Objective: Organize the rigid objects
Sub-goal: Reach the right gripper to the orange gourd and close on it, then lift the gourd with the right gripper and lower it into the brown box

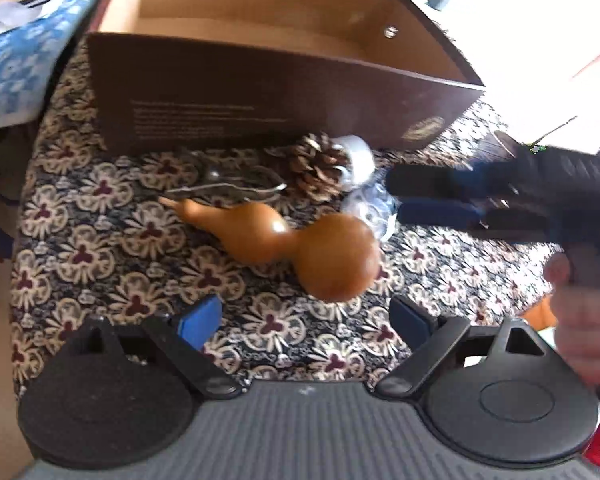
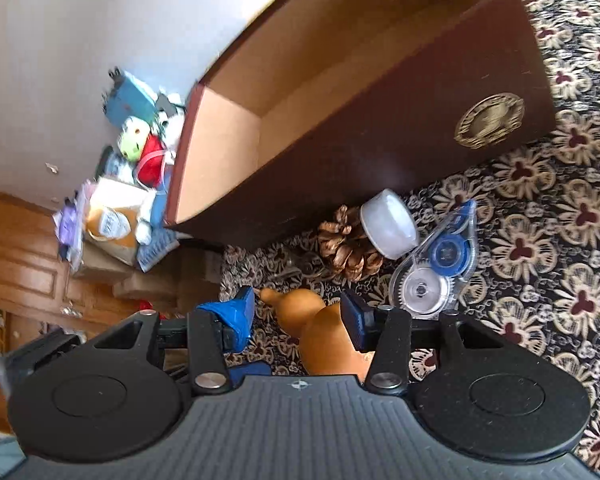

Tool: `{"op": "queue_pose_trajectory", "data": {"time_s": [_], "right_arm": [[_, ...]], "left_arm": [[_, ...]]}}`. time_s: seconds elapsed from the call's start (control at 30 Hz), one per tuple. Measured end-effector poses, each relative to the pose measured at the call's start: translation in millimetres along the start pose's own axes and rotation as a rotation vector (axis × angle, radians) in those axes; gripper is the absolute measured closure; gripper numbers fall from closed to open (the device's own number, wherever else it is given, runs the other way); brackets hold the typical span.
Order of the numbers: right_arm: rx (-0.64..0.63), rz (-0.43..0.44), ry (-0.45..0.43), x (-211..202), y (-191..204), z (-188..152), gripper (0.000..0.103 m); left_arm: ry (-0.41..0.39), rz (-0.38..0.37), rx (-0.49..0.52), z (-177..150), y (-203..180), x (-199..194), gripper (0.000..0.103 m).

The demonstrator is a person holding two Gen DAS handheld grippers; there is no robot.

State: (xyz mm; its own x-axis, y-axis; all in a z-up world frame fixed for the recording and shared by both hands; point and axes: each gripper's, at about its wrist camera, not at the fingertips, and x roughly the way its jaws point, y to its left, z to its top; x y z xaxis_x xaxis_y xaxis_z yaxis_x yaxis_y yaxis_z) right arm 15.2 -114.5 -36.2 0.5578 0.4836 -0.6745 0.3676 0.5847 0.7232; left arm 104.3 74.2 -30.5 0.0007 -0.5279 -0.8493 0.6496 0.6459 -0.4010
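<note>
Between and just ahead of our spread left fingers (image 1: 198, 322) we see a gourd (image 1: 300, 244); beyond it, a pine cone (image 1: 318, 170) and open box (image 1: 260, 92).

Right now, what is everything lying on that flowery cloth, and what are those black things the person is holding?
Open brown cardboard box: one, dark outside, tan inside, at the back of the cloth.
Tan double-bulbed gourd: one, lying on its side in front of the box.
Brown pine cone: one, against the box front.
Translucent white round cap: one, beside the pine cone.
Clear and blue correction tape dispenser: one, lying flat by the cap.
Silvery metal tool: one, behind the gourd's neck; too blurred to identify.
Dark floral tablecloth: one, under everything.
Left hand-held gripper: black with blue pads, open, near the gourd.
Right hand-held gripper: same colours, open, around the gourd.
</note>
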Motion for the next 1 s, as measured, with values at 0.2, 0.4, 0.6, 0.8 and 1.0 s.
{"op": "queue_pose_trajectory", "data": {"time_s": [0.2,0.4,0.6,0.8,1.0], "right_arm": [[0.008,0.037,0.141,15,0,-8,0.071],[-0.033,0.034,0.216,37,3,-5,0.071],[-0.069,0.021,0.277,66,7,-11,0.075],[-0.062,0.058,0.279,57,2,-15,0.091],[-0.065,0.064,0.228,26,0,-12,0.092]], "left_arm": [[0.024,-0.053,0.012,-8,-2,3,0.013],[0.061,-0.074,-0.018,-14,6,20,0.013],[0.030,-0.050,-0.039,-11,20,18,0.013],[-0.003,-0.078,-0.051,-9,26,11,0.022],[0.017,-0.110,-0.038,-6,18,10,0.038]]}}
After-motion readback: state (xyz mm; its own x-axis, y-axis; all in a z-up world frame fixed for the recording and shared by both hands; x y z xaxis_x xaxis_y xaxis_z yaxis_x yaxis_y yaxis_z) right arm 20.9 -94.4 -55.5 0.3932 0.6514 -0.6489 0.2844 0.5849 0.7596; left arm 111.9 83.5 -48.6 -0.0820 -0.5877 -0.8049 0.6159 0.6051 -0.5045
